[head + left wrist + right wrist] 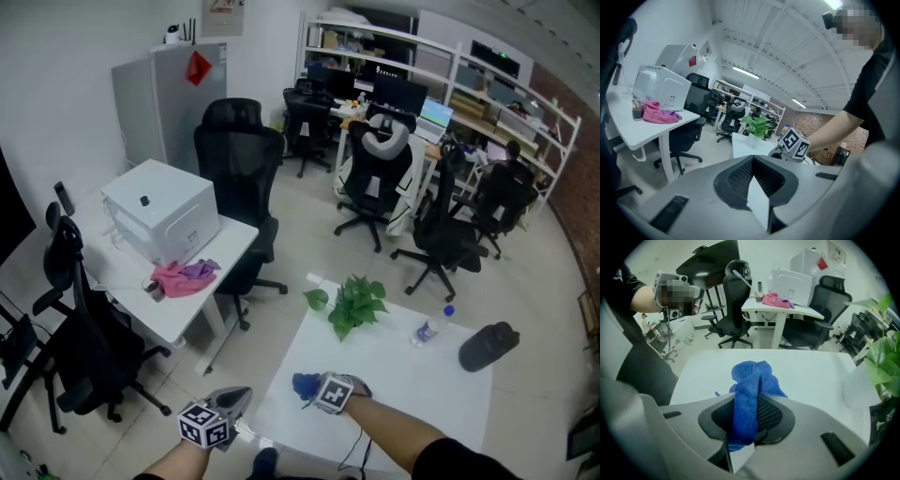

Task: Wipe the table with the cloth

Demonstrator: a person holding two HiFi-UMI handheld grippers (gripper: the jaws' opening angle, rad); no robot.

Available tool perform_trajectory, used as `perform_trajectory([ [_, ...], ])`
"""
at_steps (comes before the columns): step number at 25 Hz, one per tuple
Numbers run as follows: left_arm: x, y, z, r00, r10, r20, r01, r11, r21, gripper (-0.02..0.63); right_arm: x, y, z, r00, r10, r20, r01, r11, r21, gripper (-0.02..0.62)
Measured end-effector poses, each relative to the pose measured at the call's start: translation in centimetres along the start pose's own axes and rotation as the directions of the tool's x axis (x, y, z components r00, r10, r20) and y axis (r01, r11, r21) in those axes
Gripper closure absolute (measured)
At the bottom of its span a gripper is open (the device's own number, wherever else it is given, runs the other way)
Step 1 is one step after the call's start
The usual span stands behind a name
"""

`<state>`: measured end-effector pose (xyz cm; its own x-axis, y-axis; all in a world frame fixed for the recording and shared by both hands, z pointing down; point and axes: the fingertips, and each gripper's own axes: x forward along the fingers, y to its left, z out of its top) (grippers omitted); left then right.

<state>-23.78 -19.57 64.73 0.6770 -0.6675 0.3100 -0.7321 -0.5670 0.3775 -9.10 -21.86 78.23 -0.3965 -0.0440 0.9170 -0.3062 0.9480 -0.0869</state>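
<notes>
Table [412, 380]: white, mostly bare. Plant [352, 302] at the far-left corner, flask [487, 345] at the right edge, bottle [427, 330] between them.

Right gripper [314, 389] is clamped on the bunched cloth [754, 376], over the near-left corner. Left gripper [232, 401] is closed and empty, off that corner.

Judgement: press the cloth flat and sweep overlapping strokes toward the right edge. Stop short of the plant and bottle.

An open-plan office.
Black mesh swivel chairs [239, 178] stand among white rectangular desks [422, 375], with dark computer monitors [398, 94], white metal shelving [487, 89] and a white boxy printer [161, 211].
</notes>
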Motion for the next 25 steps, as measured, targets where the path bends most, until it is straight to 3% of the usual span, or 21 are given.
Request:
perform_trajectory([
  [3,0.4,-1.4,-0.1,1.000,-0.018,-0.002,0.018,1.000,0.004,0.607,0.1,3.5,-0.1,0.996,0.082,0.030,-0.082,0.997,0.012,0.506],
  [5,0.6,-2.3,0.0,1.000,-0.031,-0.001,0.031,0.999,0.009,0.607,-0.6,3.8,-0.2,0.991,0.077,0.107,-0.084,0.994,0.067,0.506],
  [9,1.4,-4.5,0.1,0.999,-0.054,-0.004,0.054,0.998,0.015,0.607,-5.6,2.6,-2.6,0.958,-0.036,0.285,-0.028,0.976,0.217,0.505],
  [12,2.0,-6.0,0.3,0.998,-0.064,-0.009,0.064,0.998,0.024,0.607,-10.4,2.6,-8.1,0.939,-0.119,0.323,0.022,0.958,0.288,0.505],
  [14,2.4,-6.9,0.3,0.997,-0.074,-0.011,0.074,0.997,0.035,0.607,-13.7,2.5,-13.1,0.924,-0.196,0.328,0.065,0.927,0.370,0.505],
  [18,3.7,-9.0,0.3,0.997,-0.074,0.007,0.073,0.996,0.046,0.607,-19.7,3.0,-26.3,0.900,-0.360,0.244,0.177,0.815,0.552,0.505],
  [21,4.9,-10.9,-0.1,0.997,-0.072,0.002,0.071,0.997,0.030,0.607,-23.3,4.7,-37.3,0.885,-0.449,0.121,0.265,0.701,0.662,0.505],
  [25,6.2,-13.6,-0.3,0.996,-0.084,-0.032,0.086,0.995,0.056,0.607,-26.3,7.6,-50.6,0.864,-0.500,-0.060,0.364,0.538,0.760,0.503],
])
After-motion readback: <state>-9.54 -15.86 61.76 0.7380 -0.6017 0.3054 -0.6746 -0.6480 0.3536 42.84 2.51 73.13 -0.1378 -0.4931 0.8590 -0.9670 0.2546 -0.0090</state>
